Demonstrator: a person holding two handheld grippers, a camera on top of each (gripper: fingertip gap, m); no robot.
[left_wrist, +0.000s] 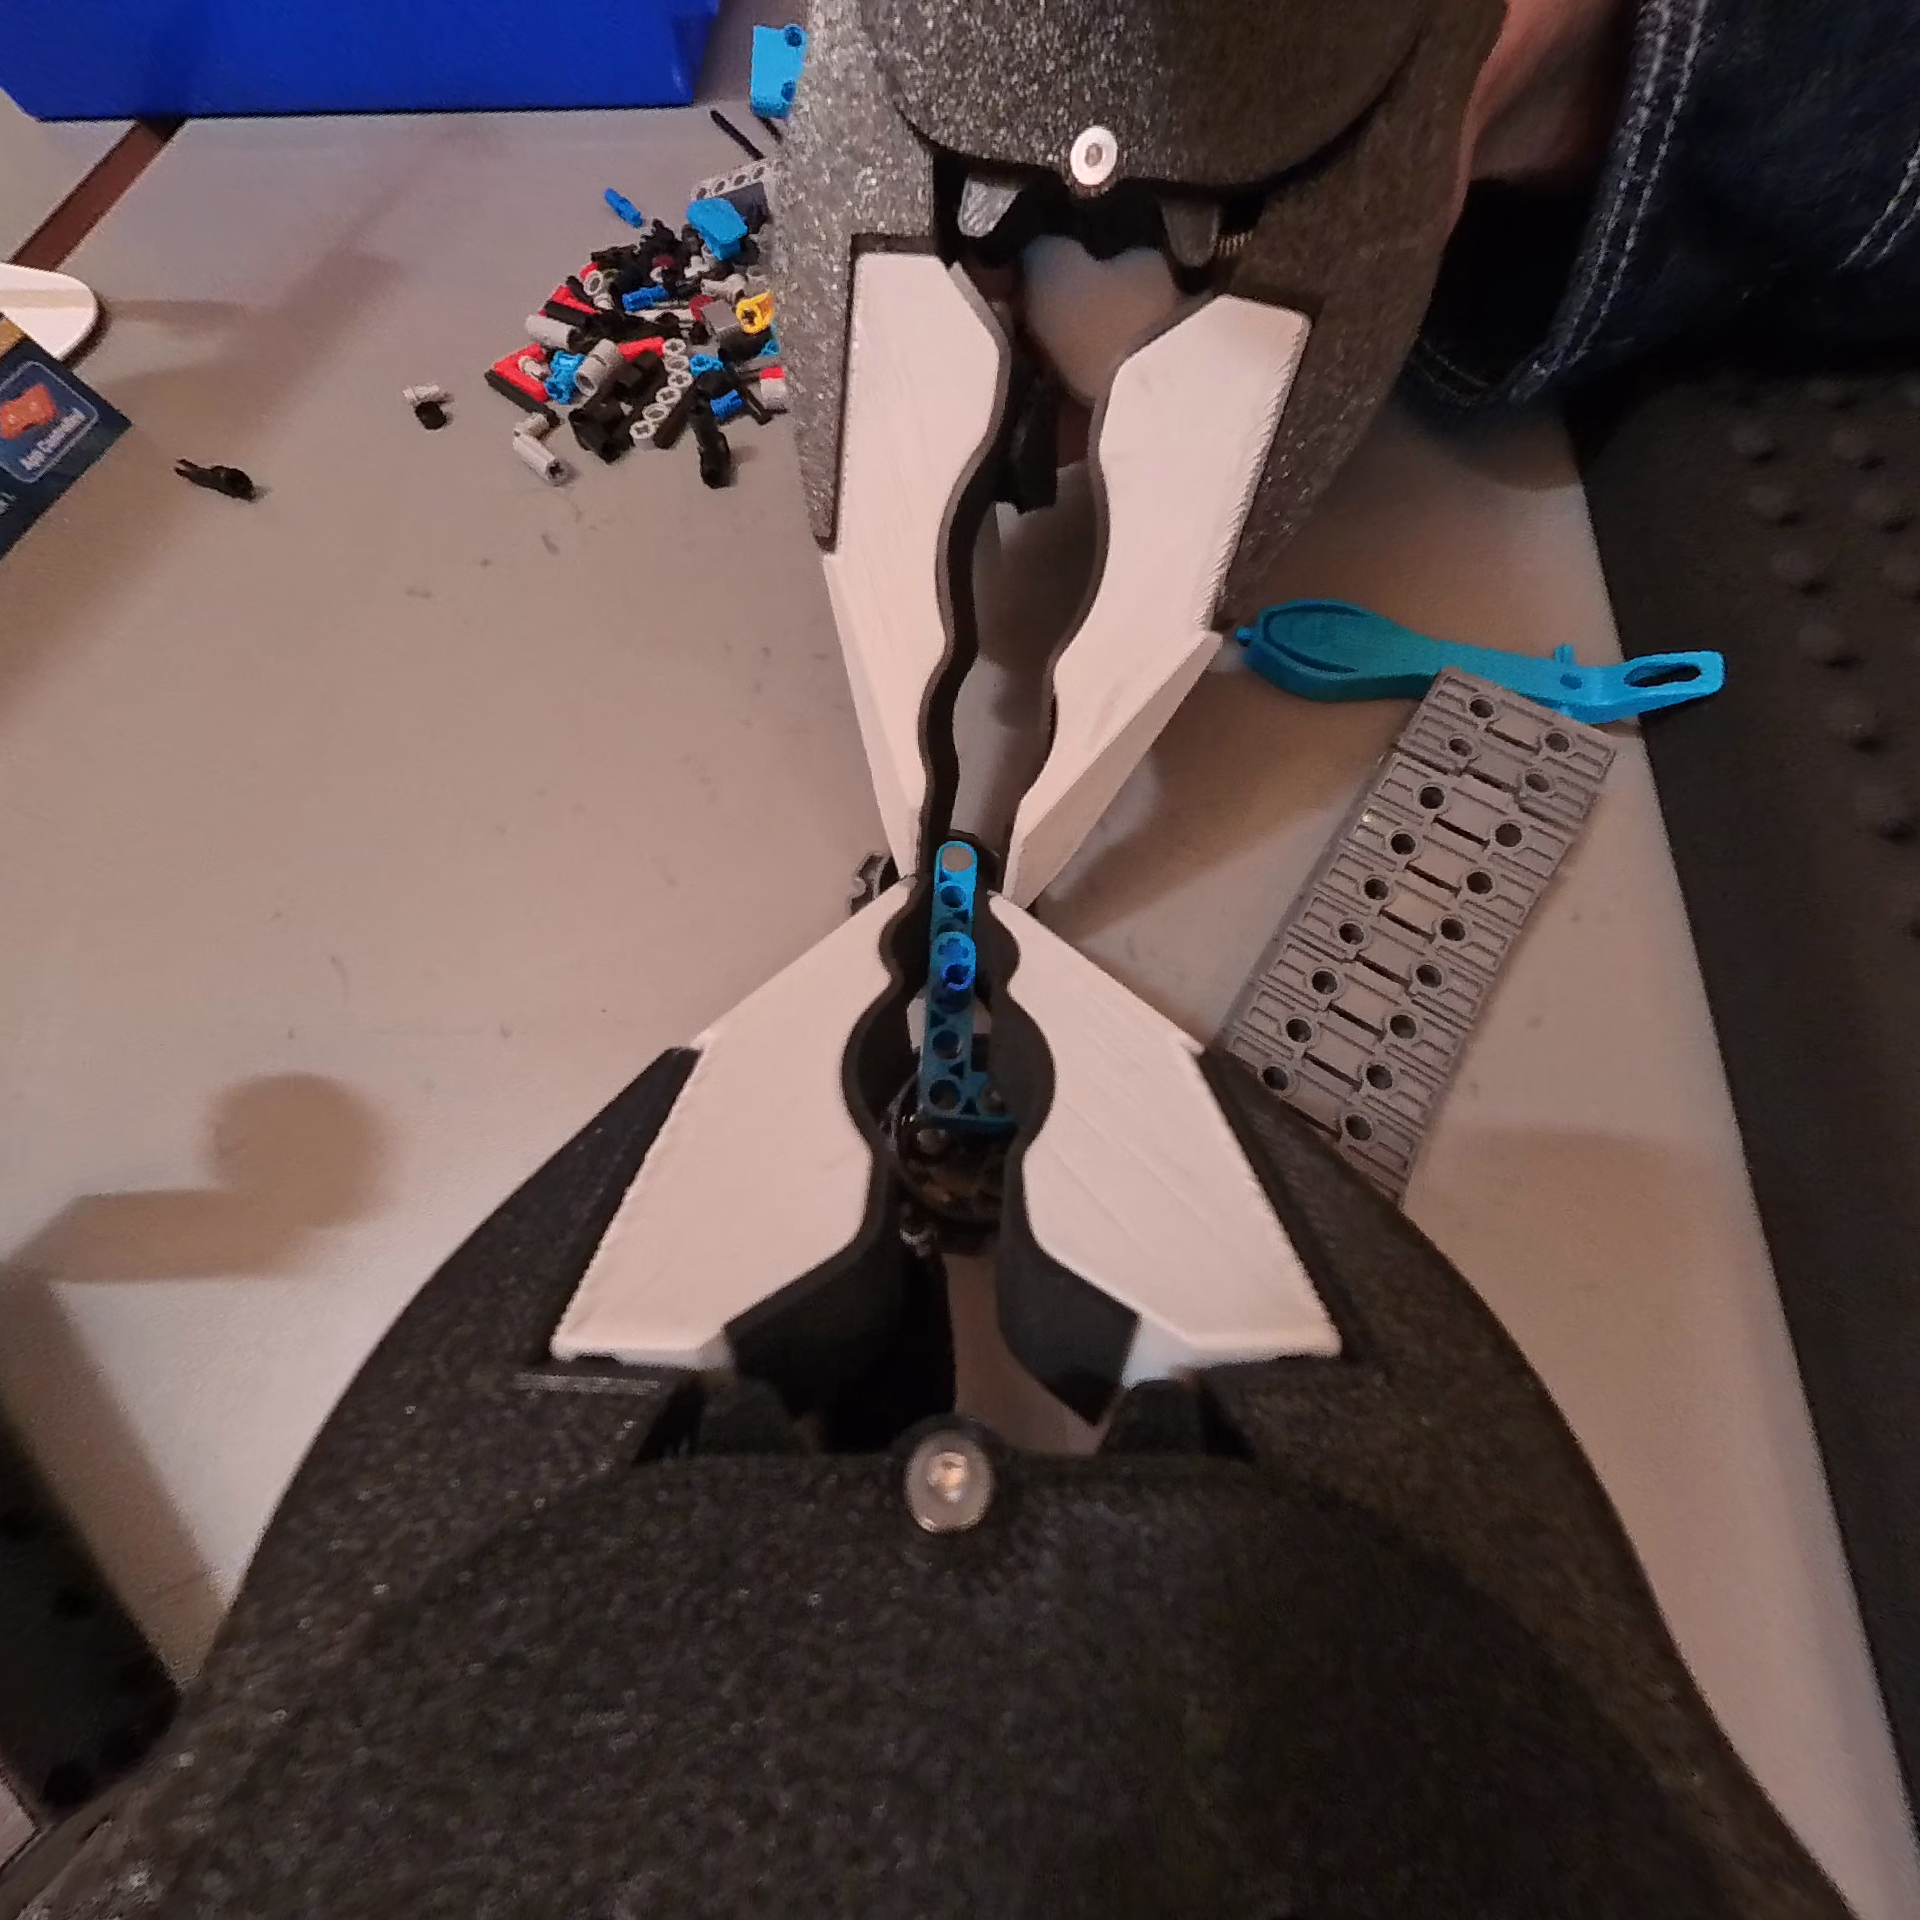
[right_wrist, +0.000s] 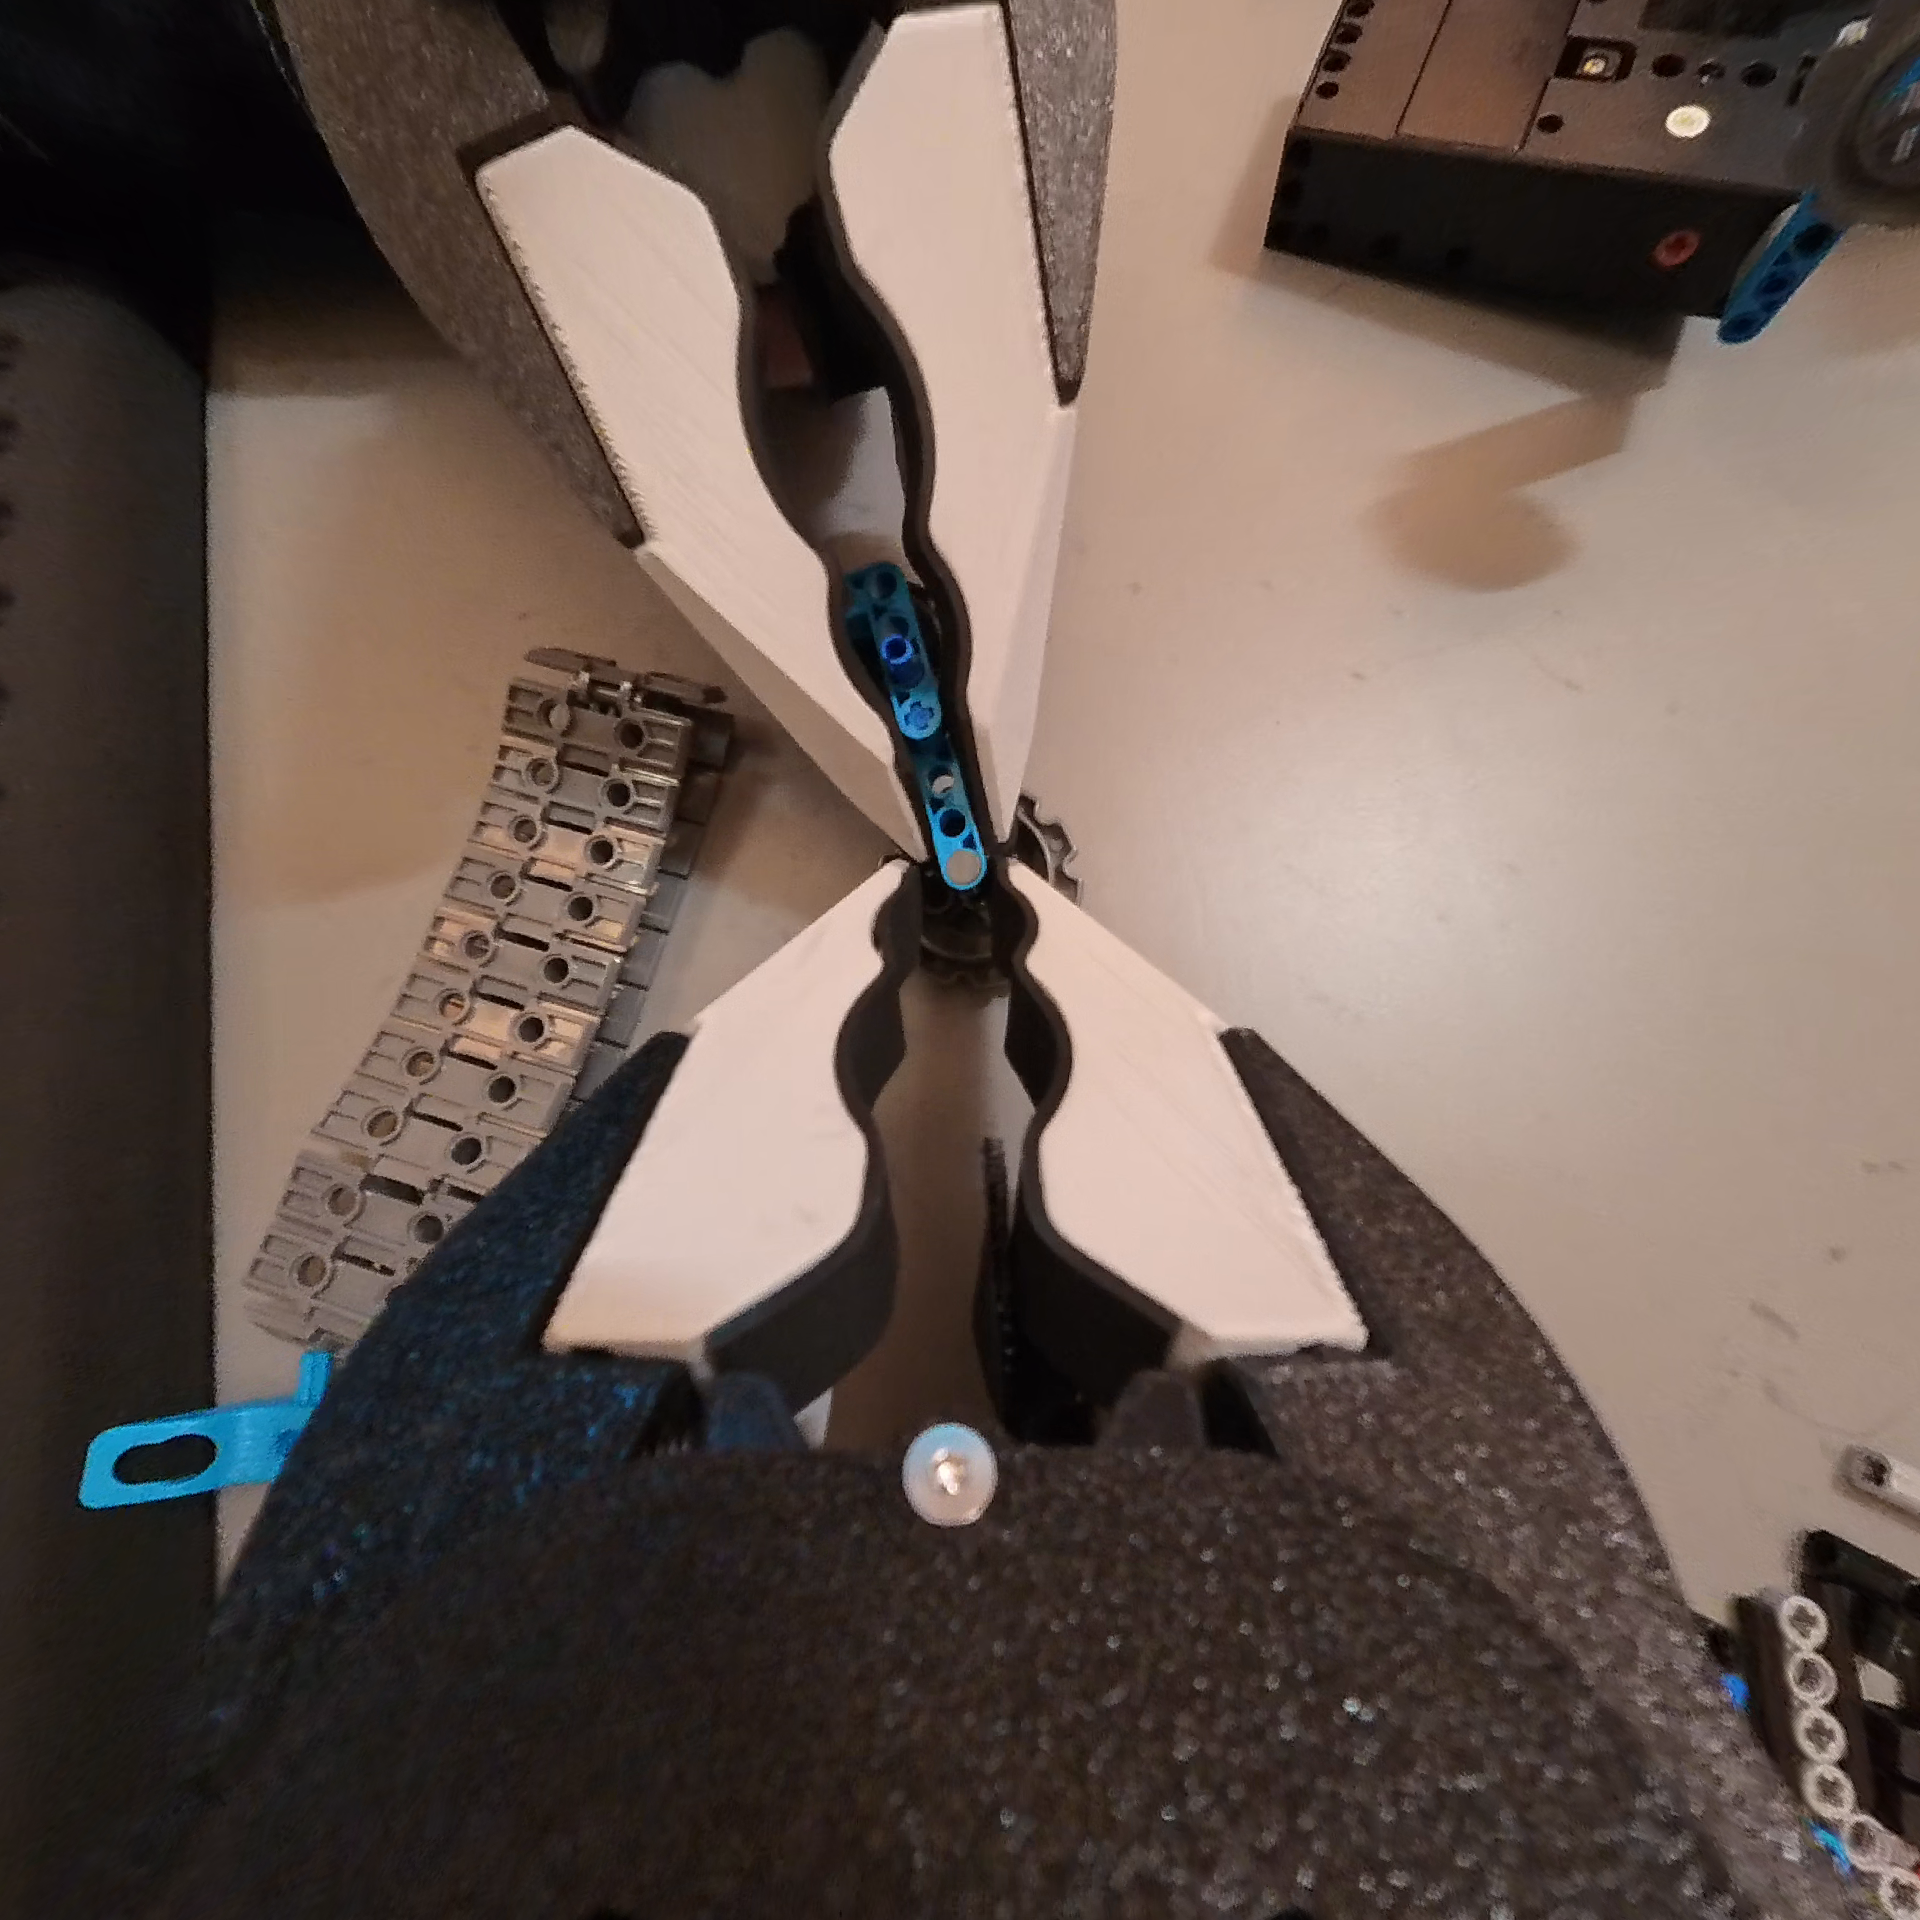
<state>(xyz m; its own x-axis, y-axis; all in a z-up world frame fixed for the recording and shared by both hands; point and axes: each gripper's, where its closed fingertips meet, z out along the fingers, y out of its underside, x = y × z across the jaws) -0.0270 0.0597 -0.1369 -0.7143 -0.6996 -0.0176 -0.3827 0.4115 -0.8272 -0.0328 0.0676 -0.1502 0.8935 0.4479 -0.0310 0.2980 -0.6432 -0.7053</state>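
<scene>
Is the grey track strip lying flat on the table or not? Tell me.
Yes, the grey track strip lies flat on the table, beside the left gripper, which is shut on the blue beam.

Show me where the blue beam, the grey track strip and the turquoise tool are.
blue beam (left_wrist: 951, 997): left wrist view, middle of its holed face.
grey track strip (right_wrist: 499, 987): right wrist view, a link near mid-length.
turquoise tool (left_wrist: 1455, 665): left wrist view, middle of its shaft.

Speckled black gripper bodies, white fingers (left_wrist: 1143, 1153) (black-lined), silver screws
</scene>
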